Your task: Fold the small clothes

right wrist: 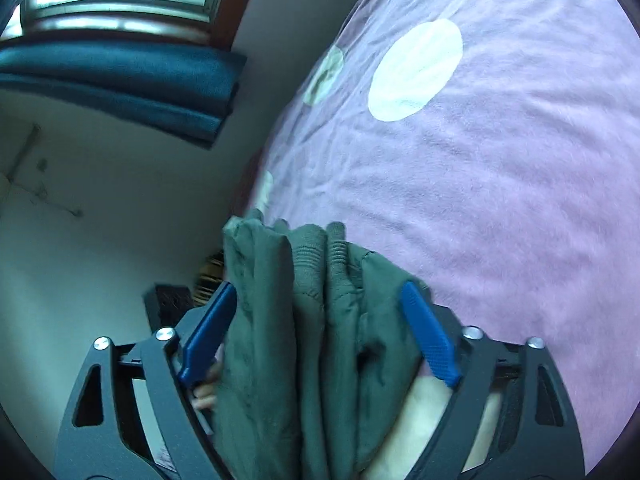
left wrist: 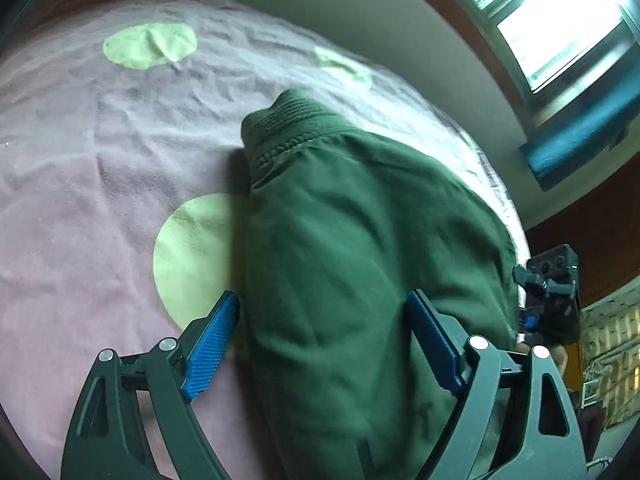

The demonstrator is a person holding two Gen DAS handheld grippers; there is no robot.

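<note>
A dark green garment (left wrist: 352, 248) with ribbed cuffs lies bunched on the pink blanket (left wrist: 92, 184). My left gripper (left wrist: 324, 316) has its blue pads (left wrist: 212, 344) spread wide on either side of the garment's thick folded body. In the right wrist view the same garment (right wrist: 304, 320) stands in thick folds between the blue pads (right wrist: 208, 332) of my right gripper (right wrist: 320, 304), which also sits wide around it. The ribbed cuffs (right wrist: 320, 248) point away from the right gripper. The right gripper shows in the left wrist view (left wrist: 548, 292) at the garment's far side.
The pink blanket has pale green round patches (left wrist: 192, 256) and covers a bed. The bed edge (right wrist: 256, 184) lies just left of the garment in the right wrist view, with a white wall beyond. A window (left wrist: 560, 20) and a blue curtain (right wrist: 120, 84) lie past the bed.
</note>
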